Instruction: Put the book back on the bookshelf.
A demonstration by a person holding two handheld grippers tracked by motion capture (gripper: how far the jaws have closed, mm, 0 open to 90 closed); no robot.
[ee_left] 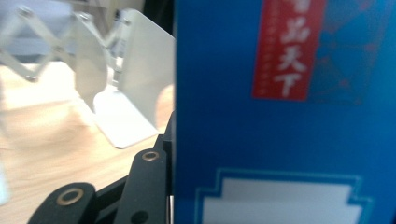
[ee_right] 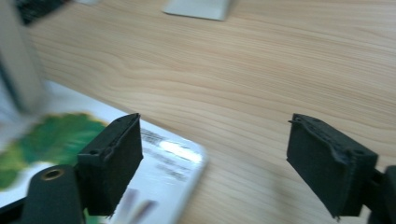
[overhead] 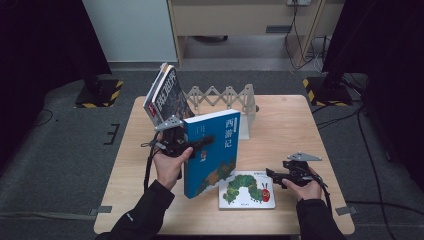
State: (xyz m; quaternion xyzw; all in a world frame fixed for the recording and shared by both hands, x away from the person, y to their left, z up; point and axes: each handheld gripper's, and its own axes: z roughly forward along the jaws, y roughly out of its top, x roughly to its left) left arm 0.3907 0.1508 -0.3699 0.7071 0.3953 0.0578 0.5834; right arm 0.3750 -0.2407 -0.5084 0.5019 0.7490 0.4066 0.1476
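The left claw [overhead: 202, 144] was clamped on an upright blue book [overhead: 212, 150] held at the table's [overhead: 285, 115] centre, while the right claw [overhead: 272, 175], jaws apart and gripping nothing, hovered at 4 o'clock of it, beside the flat caterpillar picture book [overhead: 246, 190].

On the pale wooden bench [overhead: 290, 120]: one white metal accordion book rack [overhead: 225, 97], one flat white caterpillar picture book [overhead: 246, 190], one upright blue hardcover book [overhead: 210, 150], and seemingly two leaning books [overhead: 162, 92].
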